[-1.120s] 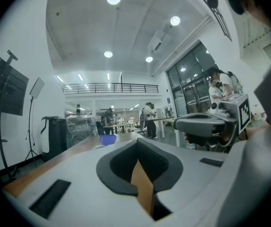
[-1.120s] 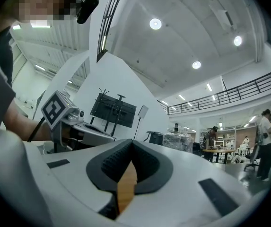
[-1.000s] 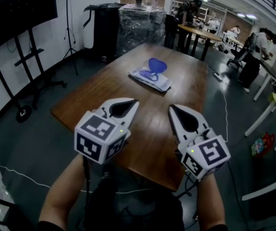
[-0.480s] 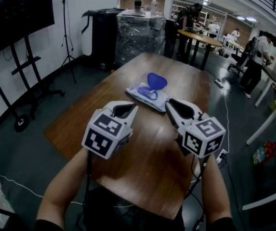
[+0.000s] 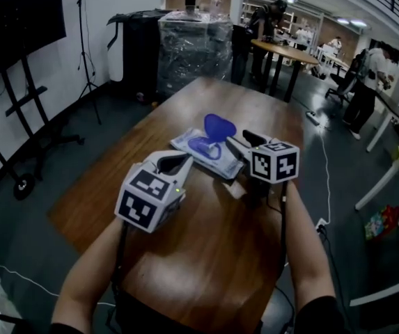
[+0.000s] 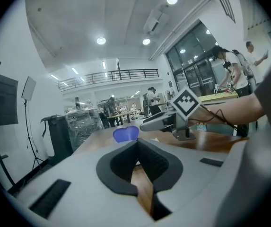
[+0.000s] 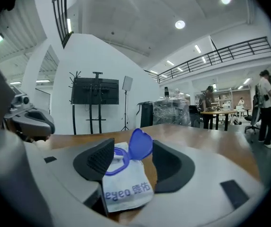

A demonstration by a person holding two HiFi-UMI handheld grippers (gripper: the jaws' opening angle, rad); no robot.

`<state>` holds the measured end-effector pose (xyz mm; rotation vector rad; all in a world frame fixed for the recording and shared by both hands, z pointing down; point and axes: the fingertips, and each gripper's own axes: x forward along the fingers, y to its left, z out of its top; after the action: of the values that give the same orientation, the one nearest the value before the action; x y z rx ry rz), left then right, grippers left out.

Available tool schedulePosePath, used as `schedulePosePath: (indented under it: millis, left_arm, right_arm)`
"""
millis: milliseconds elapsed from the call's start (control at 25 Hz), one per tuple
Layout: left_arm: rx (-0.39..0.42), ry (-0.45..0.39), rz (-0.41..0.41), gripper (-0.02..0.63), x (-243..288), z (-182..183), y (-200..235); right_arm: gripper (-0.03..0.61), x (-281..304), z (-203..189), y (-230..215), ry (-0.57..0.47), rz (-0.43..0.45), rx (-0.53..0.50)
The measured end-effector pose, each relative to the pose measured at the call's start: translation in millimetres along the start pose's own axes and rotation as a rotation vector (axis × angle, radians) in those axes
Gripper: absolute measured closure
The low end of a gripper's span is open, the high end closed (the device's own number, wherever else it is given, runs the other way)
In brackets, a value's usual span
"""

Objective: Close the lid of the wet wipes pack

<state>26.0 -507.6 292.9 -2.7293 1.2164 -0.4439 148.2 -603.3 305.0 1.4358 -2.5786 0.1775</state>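
Observation:
The white wet wipes pack lies flat on the brown table, and its blue lid stands up open. My right gripper is at the pack's right end with its jaws opening. In the right gripper view the lid and the pack sit in the gap of the right gripper, and the pads touch neither. My left gripper is shut on nothing, just short of the pack's near left side. The left gripper view shows the left gripper, with the lid beyond it.
A plastic-wrapped stack and a black bin stand past the table's far end. A screen on a wheeled stand is at the left. People work at another table behind. The table's right edge runs close to my right arm.
Both grippers have moved forward over the table toward the pack, the right one farther and with a roll. The right jaws were shut before and now stand open around the pack's lid.

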Motion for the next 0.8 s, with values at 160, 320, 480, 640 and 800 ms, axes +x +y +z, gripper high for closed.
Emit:
schedulePosePath:
  millis: [160,320,480,640,800]
  left_arm:
    - [-0.028,-0.030,-0.002,0.607,7.6,5.9,5.3]
    - [-0.047,-0.038,-0.003,0.607,8.4,1.7,7.9]
    - [-0.051,-0.041,-0.009,0.607,6.4,-0.4,9.1]
    - [-0.072,-0.059,-0.006,0.607,2.3,2.9,9.8]
    - [-0.087,-0.062,-0.010,0.607,-0.2,2.7,5.2]
  right_arm:
    - [0.331,27.2,1.2,-27.2,0.028,0.002,0.048]
    - [0.333,45.0,-2.9,-22.9,0.053,0.076,0.051]
    - [0.336,32.6,4.9,12.6,0.047,0.184,-0.038]
    - [0.336,18.0,1.1,58.9,0.072,0.304,-0.140]
    - [0.336,20.6,-1.9,82.8,0.097,0.338,-0.198]
